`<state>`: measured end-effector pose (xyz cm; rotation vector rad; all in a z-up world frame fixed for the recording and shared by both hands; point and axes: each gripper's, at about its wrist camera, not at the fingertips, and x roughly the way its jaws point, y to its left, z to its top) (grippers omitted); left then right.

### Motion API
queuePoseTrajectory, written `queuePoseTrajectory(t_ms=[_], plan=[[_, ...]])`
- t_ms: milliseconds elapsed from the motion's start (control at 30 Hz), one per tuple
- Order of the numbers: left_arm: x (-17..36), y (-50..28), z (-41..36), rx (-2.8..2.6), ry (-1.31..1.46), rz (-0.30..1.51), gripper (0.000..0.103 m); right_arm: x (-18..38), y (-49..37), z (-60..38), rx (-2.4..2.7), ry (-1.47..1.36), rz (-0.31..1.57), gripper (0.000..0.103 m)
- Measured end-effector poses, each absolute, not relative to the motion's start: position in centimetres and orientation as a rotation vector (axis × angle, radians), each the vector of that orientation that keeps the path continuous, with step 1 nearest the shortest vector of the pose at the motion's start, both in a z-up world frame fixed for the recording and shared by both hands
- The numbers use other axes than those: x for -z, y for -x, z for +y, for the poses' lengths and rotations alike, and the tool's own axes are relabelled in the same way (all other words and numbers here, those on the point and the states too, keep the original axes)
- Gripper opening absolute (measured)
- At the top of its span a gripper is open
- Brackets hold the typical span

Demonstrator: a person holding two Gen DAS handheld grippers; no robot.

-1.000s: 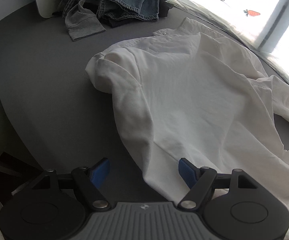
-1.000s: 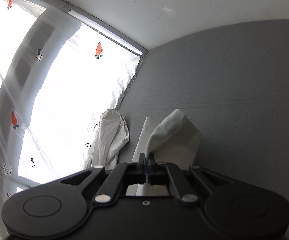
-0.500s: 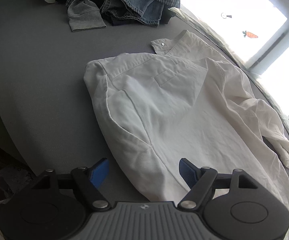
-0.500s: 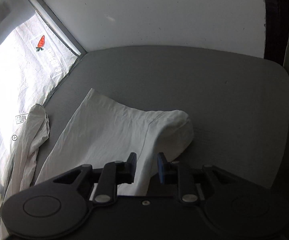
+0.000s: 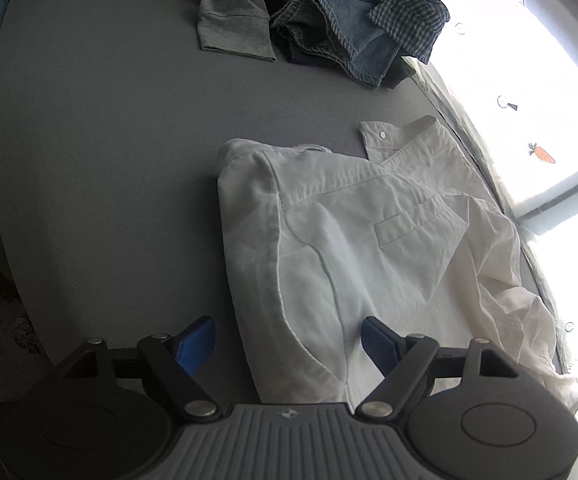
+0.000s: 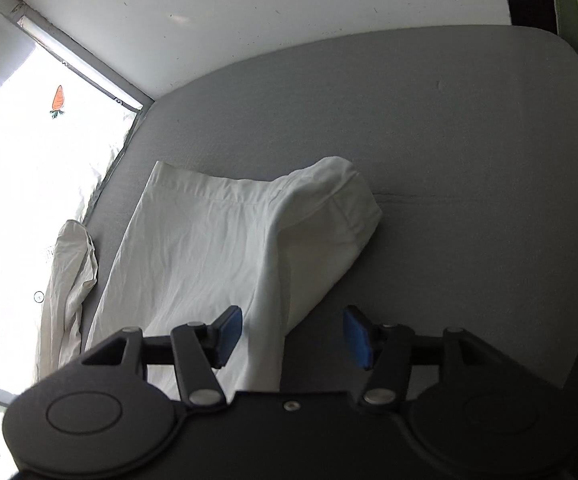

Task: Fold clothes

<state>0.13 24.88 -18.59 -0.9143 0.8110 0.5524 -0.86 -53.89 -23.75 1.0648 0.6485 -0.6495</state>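
The white shirt [image 5: 369,240] lies on the grey table [image 5: 109,160], one side folded in. Both the left gripper [image 5: 289,340] and the right gripper [image 6: 293,332] gape wide, holding nothing. Mid-fold, likely; next calls for pinching the loose far sleeve [image 6: 69,280].

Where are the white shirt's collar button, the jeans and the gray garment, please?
collar button [image 5: 383,135], left wrist view, on the button itself.
jeans [image 5: 355,46], left wrist view, on the blue denim.
gray garment [image 5: 235,26], left wrist view, on its flat middle.
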Motion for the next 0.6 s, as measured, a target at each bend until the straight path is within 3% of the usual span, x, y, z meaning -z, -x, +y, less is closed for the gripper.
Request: queuePoseTrajectory(t_ms=[67, 133, 167, 200, 233, 400, 600], plan=[[19.0, -0.5, 25.6, -0.56, 0.975, 0.782, 0.079, 24.0, 0.5, -54.4, 0.649, -1.101, 0.621, 0.056], [19.4, -1.0, 26.2, -0.57, 1.045, 0.763, 0.063, 23.9, -0.1, -54.8, 0.657, -1.106, 0.605, 0.044], [19.6, -1.4, 26.5, -0.586, 1.075, 0.765, 0.045, 23.8, -0.3, -55.0, 0.662, -1.107, 0.598, 0.027], [19.7, -1.7, 26.6, -0.597, 1.089, 0.764, 0.021, 23.7, -0.7, -55.3, 0.664, -1.113, 0.597, 0.018], [19.6, -2.1, 26.7, -0.595, 1.095, 0.762, 0.011, 23.5, -1.0, -55.5, 0.658, -1.122, 0.595, 0.01], [16.0, -4.9, 26.1, -0.52, 1.006, 0.691, 0.005, 18.5, -3.7, -55.5, 0.505, -1.015, 0.495, 0.003], [6.0, -5.5, 25.8, -0.367, 0.874, 0.425, 0.004, 12.5, -1.8, -54.1, 0.404, -0.852, 0.335, 0.002]])
